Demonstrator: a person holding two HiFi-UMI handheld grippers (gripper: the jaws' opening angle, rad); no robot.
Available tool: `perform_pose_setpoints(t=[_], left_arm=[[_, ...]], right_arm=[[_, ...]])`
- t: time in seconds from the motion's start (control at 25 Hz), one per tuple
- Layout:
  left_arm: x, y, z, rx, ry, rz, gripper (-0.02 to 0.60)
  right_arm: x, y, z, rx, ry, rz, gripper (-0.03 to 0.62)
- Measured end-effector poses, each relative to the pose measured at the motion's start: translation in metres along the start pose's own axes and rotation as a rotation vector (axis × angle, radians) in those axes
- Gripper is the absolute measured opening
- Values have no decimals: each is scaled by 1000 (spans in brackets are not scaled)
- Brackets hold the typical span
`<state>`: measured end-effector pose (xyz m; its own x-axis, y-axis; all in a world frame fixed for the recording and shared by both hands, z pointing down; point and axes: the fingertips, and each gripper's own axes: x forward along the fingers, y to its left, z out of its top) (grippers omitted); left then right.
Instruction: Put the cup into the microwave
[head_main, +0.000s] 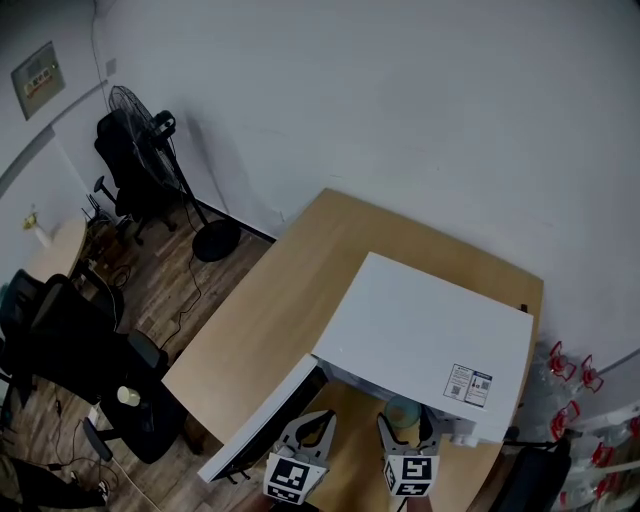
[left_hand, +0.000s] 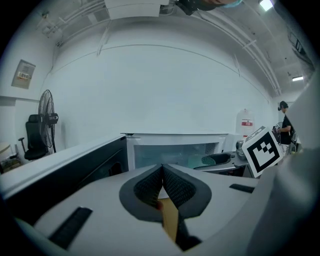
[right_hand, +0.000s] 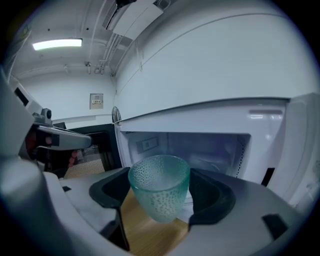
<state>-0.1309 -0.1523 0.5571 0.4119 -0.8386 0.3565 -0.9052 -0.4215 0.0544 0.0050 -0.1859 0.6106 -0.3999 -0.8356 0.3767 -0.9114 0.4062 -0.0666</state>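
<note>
One cup (right_hand: 159, 186), a pale green glass with a dimpled wall, sits in the middle of the right gripper view, clamped between the two dark fingers (right_hand: 214, 197) of the right gripper (right_hand: 161, 200). One pad presses its left side and the other its right, and its open rim stands above them. The cup hangs over bare wood just in front of the open cavity of the microwave (right_hand: 200, 150), which fills the upper right of that view; it is outside the cavity. In the head view the same cup (head_main: 403, 409) shows at the bottom centre, between the fingers of the right gripper (head_main: 407, 432) and just beside the front edge of the one white microwave (head_main: 420, 330). The microwave's door (head_main: 265, 420) is swung open toward the lower left. The microwave stands on the right part of one light wooden table (head_main: 290, 290). There are two grippers, each with a marker cube, side by side at the bottom edge of the head view. The left gripper (head_main: 312, 430) sits between the open door and the right gripper. In the left gripper view, the left gripper (left_hand: 162, 174) has its ribbed pads pressed together with nothing between them, pointing toward the lit cavity in the centre of the frame. At the upper left of the head view, well apart from the table, stand one black pedestal fan (head_main: 140, 115) and a black office chair (head_main: 122, 165) beside it.
</note>
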Motion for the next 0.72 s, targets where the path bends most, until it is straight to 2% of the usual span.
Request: perform_pose_setpoints(t=[0.72], left_arm=[[42,11,0,1,32,-56,23]], right_arm=[[46,-20,-3,38,11,-41,362]])
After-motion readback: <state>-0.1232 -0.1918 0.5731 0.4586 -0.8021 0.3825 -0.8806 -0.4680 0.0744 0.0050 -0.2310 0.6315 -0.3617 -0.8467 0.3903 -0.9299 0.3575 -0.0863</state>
